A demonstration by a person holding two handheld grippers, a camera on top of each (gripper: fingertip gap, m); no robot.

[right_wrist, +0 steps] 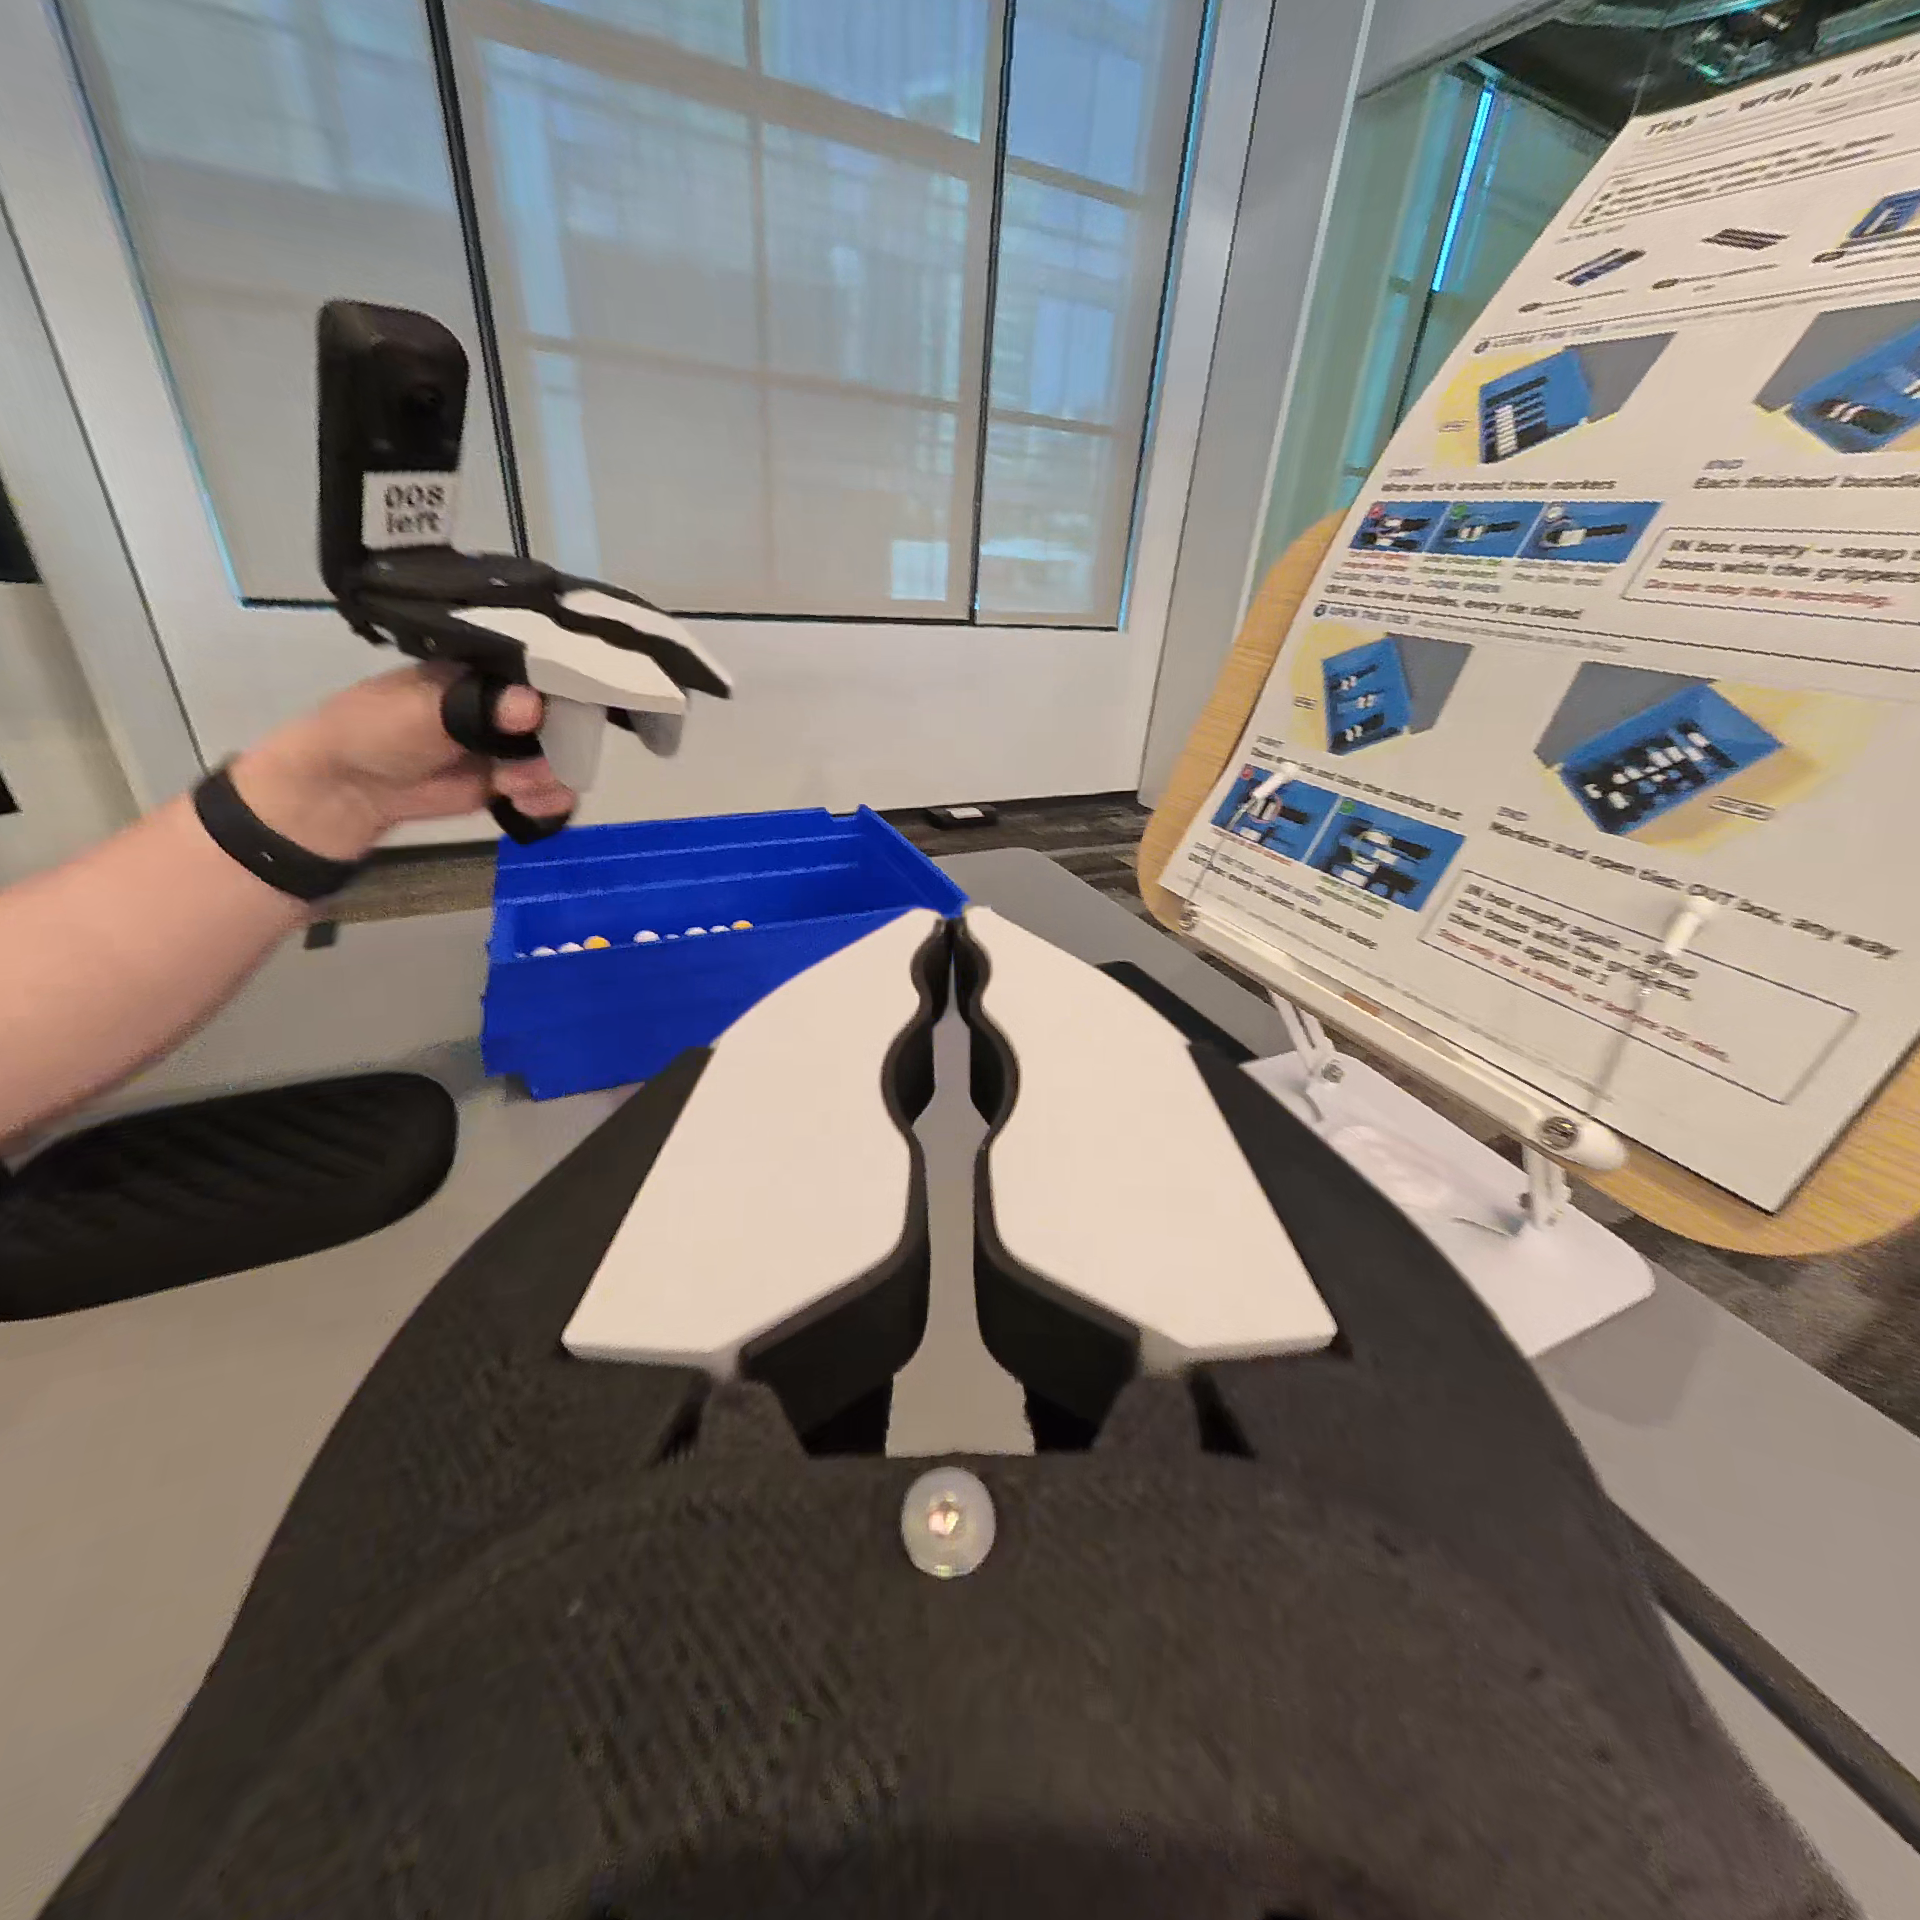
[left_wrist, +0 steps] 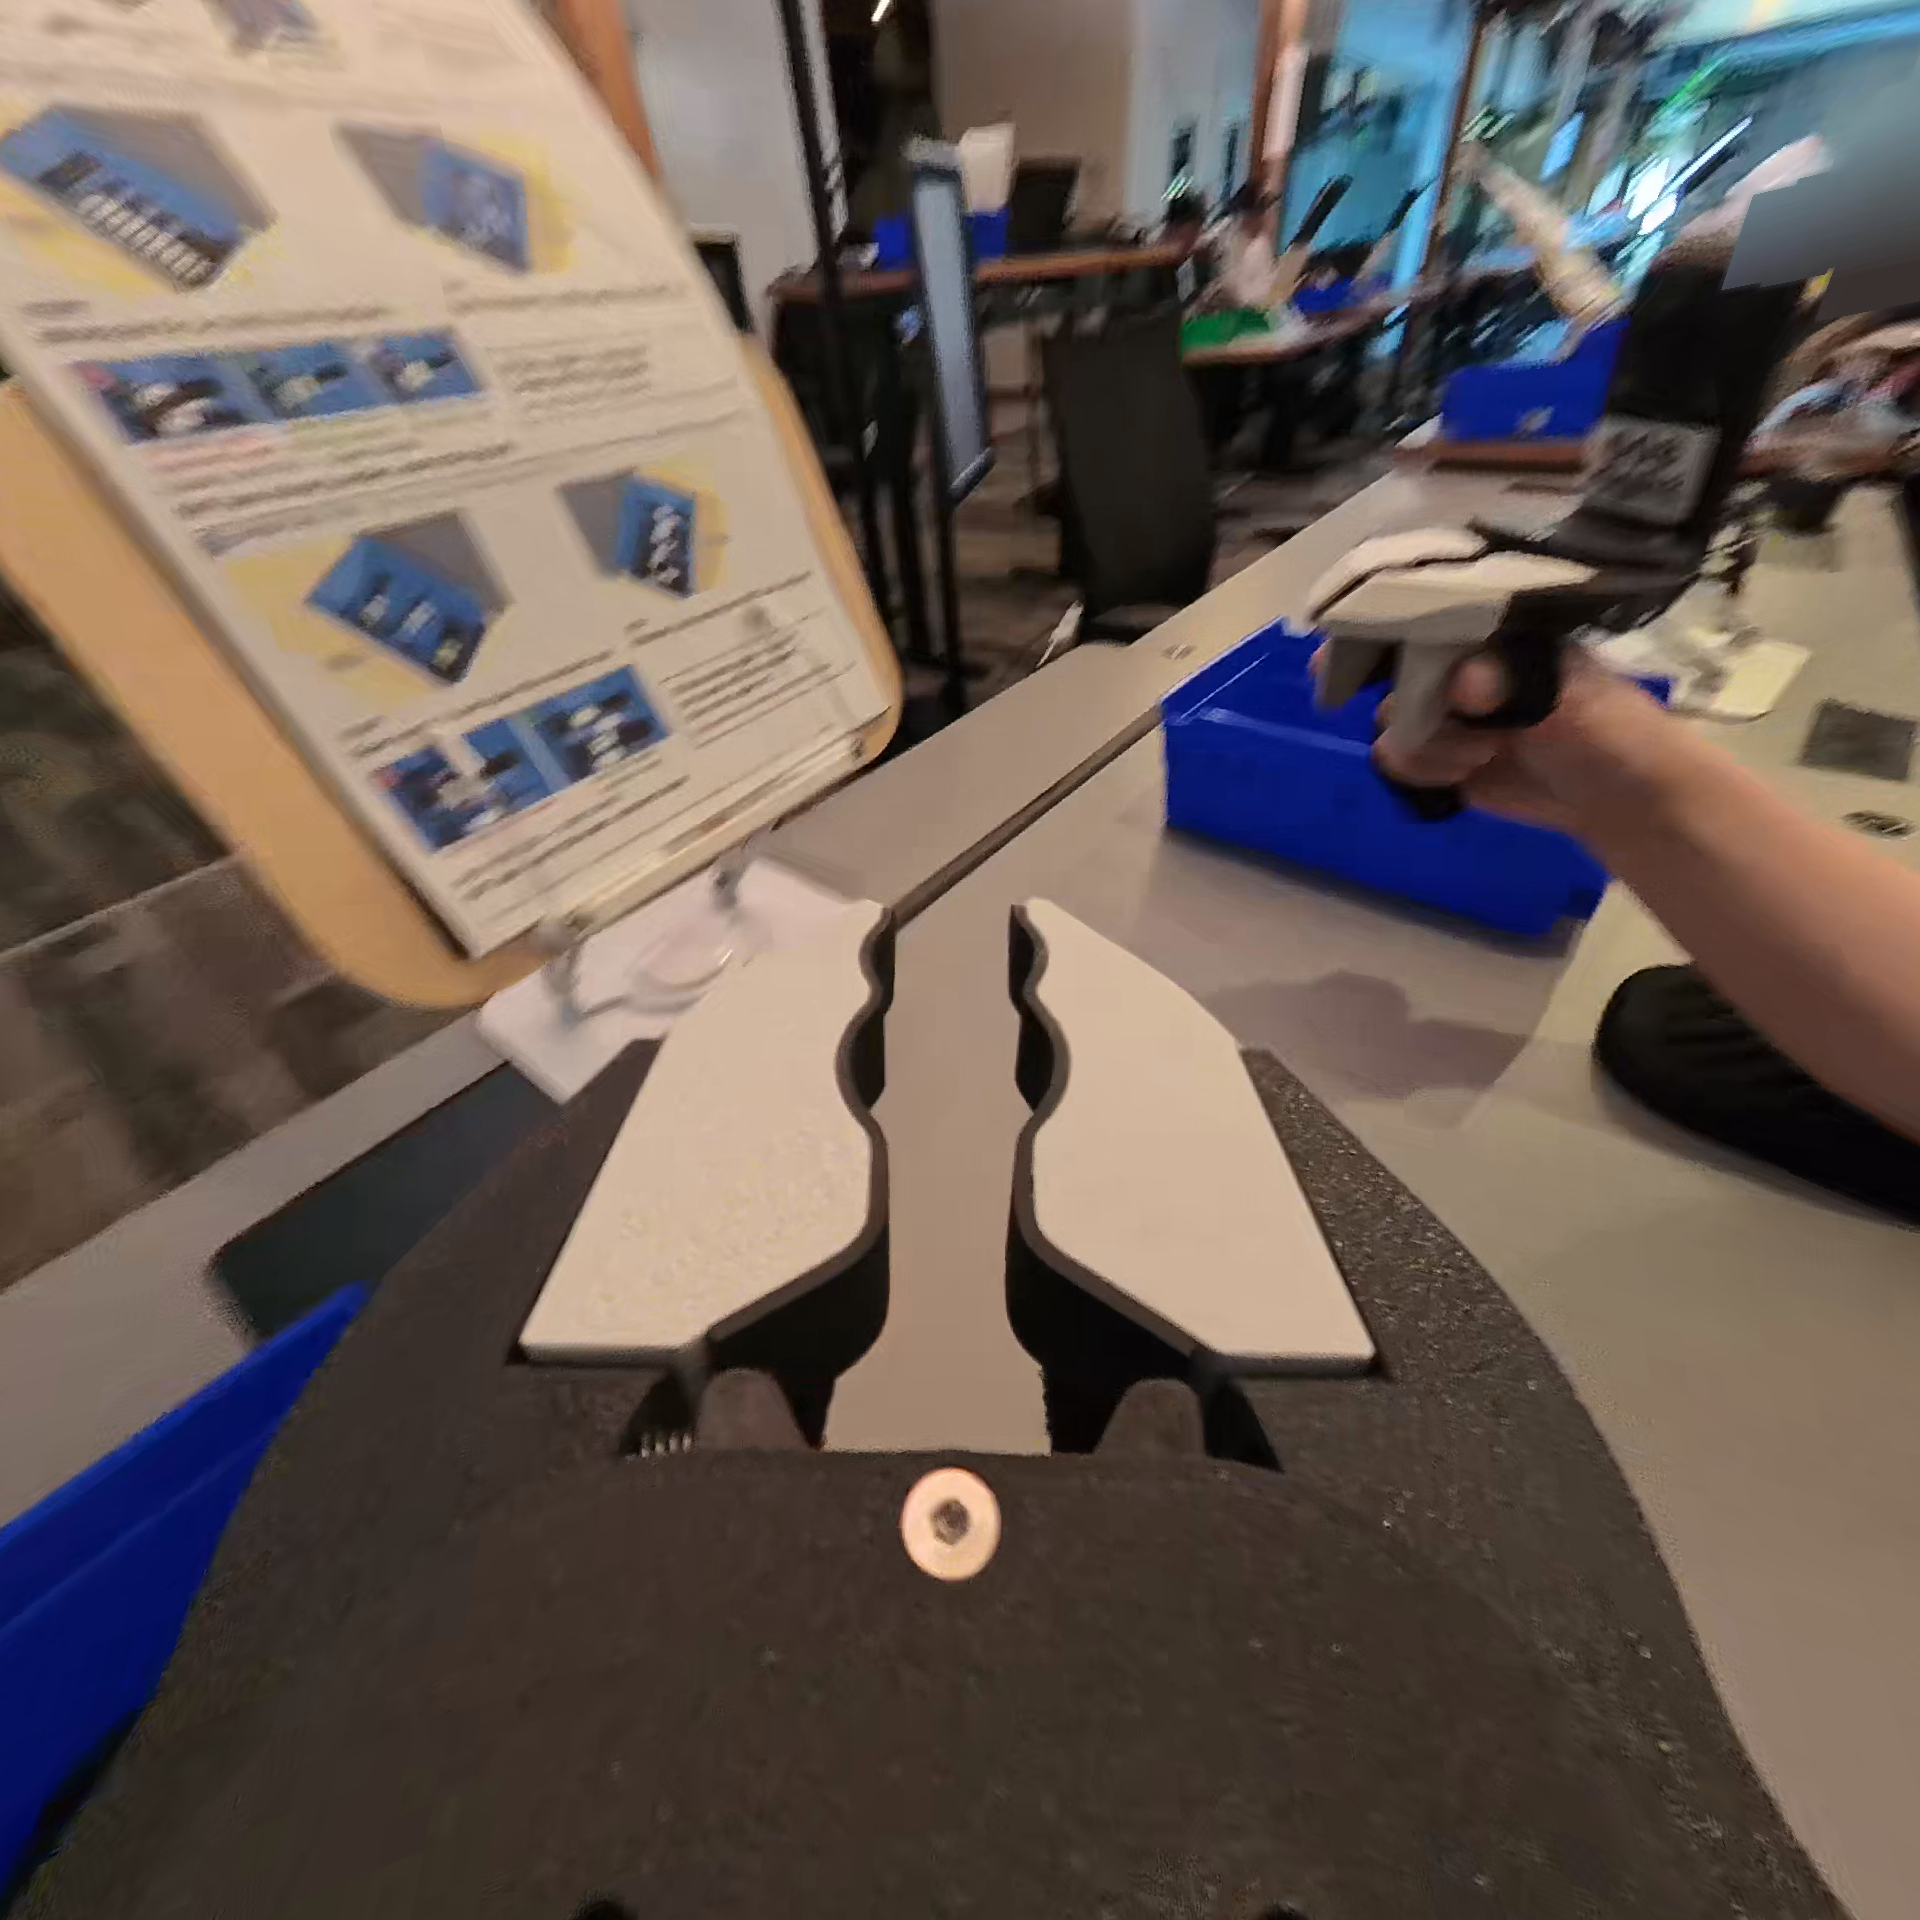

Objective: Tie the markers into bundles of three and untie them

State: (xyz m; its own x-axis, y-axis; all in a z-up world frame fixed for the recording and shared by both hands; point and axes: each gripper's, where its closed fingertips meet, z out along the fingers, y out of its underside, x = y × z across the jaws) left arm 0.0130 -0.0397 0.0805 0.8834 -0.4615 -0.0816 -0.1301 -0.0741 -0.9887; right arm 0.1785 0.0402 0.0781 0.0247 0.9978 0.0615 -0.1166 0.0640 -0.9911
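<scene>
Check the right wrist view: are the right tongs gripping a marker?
No, the right tongs are closed with tips nearly touching and nothing between them; the markers lie in the blue bin beyond.

The right gripper (right_wrist: 952,935) has its fingertips touching, empty; at ten o'clock the left gripper (right_wrist: 665,696) hangs above a blue bin (right_wrist: 665,997).

The blue bin (right_wrist: 717,997) looks made of smooth, slightly glossy plastic. The grey table (left_wrist: 1558,1299) is seen as matt and smooth. The instruction board (right_wrist: 1558,727) is backed by light wood.
</scene>
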